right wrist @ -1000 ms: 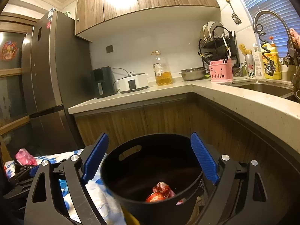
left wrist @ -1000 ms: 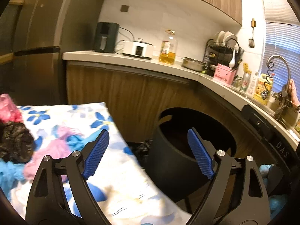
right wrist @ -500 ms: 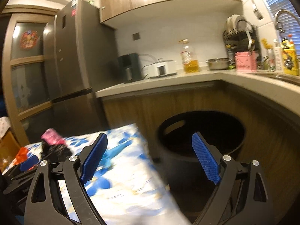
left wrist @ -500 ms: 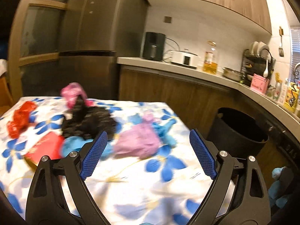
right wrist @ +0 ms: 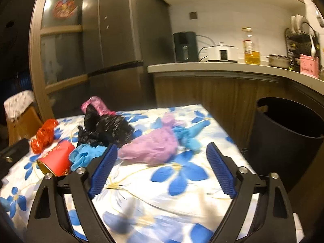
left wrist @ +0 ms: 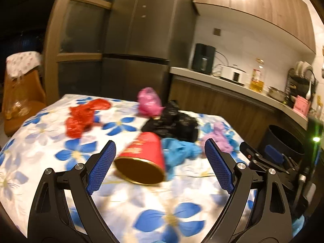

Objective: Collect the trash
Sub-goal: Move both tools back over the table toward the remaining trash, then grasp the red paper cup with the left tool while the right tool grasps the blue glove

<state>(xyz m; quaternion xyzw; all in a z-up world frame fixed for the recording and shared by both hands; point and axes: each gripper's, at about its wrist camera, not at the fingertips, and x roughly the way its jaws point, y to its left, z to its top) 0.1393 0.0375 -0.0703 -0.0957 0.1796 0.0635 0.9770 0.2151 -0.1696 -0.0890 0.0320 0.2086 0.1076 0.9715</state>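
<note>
Trash lies on the flowered tablecloth: a red paper cup on its side, a black bag, a pink bag, a crumpled red wrapper, blue gloves and a purple bag. My left gripper is open just short of the cup's gold mouth. My right gripper is open above the cloth, its jaws closing; the purple bag lies ahead, clear of the pads. The cup is at its left. The black bin stands right of the table.
A dark fridge stands behind the table. The kitchen counter with appliances and an oil bottle runs back right. A chair stands at the table's far left. My right gripper's body shows at the table's right edge.
Both grippers have swung left from the bin to over the table. The trash pile has come into view ahead of both. Both stay open and empty.
</note>
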